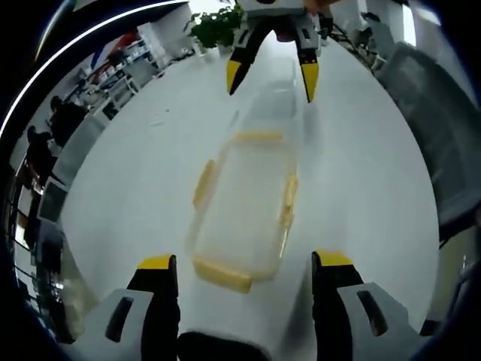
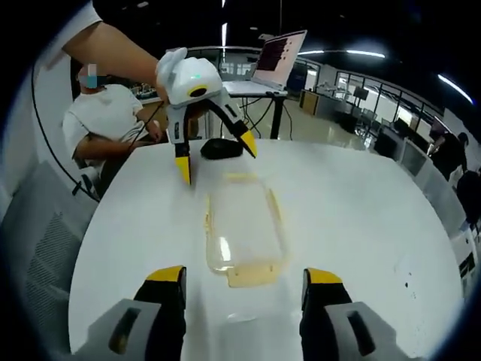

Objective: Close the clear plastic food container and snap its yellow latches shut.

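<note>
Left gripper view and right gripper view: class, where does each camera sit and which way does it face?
Left gripper view: on the left tongs, facing along the container towards the right tongs.
Right gripper view: on the right tongs, facing the left tongs and a forearm.
Shared: container, white table, from opposite ends.

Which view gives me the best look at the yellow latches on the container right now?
The left gripper view: the yellow latches sit large on the container's sides and ends. The right gripper view shows them smaller and paler, with the far one near the left hand-held gripper.

White table (image 2: 361,218), open office beyond
</note>
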Demonstrator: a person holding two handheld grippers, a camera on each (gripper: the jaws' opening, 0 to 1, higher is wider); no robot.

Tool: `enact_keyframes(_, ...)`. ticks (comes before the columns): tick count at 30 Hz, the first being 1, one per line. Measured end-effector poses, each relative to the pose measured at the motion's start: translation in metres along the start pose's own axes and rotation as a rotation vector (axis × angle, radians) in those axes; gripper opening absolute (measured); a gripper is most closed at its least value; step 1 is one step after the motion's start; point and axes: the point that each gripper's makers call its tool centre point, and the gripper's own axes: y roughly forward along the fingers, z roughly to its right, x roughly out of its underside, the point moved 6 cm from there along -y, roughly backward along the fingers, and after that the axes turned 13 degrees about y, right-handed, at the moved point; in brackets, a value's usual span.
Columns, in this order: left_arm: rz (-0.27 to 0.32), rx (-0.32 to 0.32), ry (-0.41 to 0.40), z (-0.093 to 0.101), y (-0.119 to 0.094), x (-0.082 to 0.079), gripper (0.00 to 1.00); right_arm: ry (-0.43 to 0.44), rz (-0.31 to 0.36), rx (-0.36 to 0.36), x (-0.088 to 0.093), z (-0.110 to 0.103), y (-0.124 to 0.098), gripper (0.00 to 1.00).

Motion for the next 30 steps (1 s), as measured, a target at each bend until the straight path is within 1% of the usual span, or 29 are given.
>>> enact_keyframes(2,-0.009,0.014,0.017,0.001,0.002,0.001,0.7,-0.012,-0.008,-0.005,-0.001,0.0,0.002,0.59)
enact_keyframes(4,-0.027,0.022,0.059,0.001,0.002,0.003,0.69,-0.019,-0.026,-0.009,-0.001,0.001,0.004,0.6)
enact_keyframes(6,-0.041,0.027,0.072,0.0,0.003,0.005,0.67,-0.029,-0.042,-0.016,-0.001,0.001,0.007,0.6)
enact_keyframes(8,-0.057,0.046,0.099,0.001,0.004,0.009,0.67,-0.048,-0.066,-0.009,-0.001,0.003,0.01,0.6)
enact_keyframes(9,-0.07,0.044,0.122,0.0,0.004,0.011,0.67,-0.047,-0.087,-0.009,0.0,0.004,0.013,0.6)
enact_keyframes(10,-0.072,0.037,0.141,-0.001,0.005,0.011,0.68,-0.044,-0.092,-0.012,0.0,0.004,0.013,0.61)
enact_keyframes(13,-0.074,0.054,0.145,-0.003,0.005,0.013,0.67,-0.036,-0.109,-0.031,-0.002,0.004,0.019,0.62)
enact_keyframes(16,-0.08,0.066,0.175,-0.005,0.005,0.012,0.67,-0.042,-0.132,-0.041,-0.001,0.004,0.023,0.6)
enact_keyframes(18,-0.082,0.073,0.181,-0.008,0.007,0.013,0.66,-0.04,-0.143,-0.052,-0.001,0.003,0.026,0.6)
enact_keyframes(20,-0.086,0.082,0.195,-0.009,0.008,0.013,0.65,-0.046,-0.156,-0.051,-0.001,0.004,0.028,0.59)
enact_keyframes(22,-0.096,0.099,0.217,-0.01,0.009,0.014,0.63,-0.024,-0.165,-0.058,0.0,0.005,0.03,0.59)
enact_keyframes(23,-0.099,0.106,0.228,-0.01,0.011,0.014,0.62,-0.027,-0.178,-0.051,0.001,0.006,0.031,0.59)
enact_keyframes(25,-0.1,0.107,0.246,-0.012,0.012,0.014,0.6,-0.027,-0.189,-0.051,0.001,0.007,0.032,0.58)
enact_keyframes(28,-0.098,0.101,0.245,-0.018,0.013,0.014,0.56,-0.042,-0.199,-0.053,0.001,0.008,0.034,0.54)
enact_keyframes(30,-0.096,0.109,0.239,-0.018,0.014,0.013,0.57,-0.048,-0.208,-0.055,0.002,0.008,0.035,0.53)
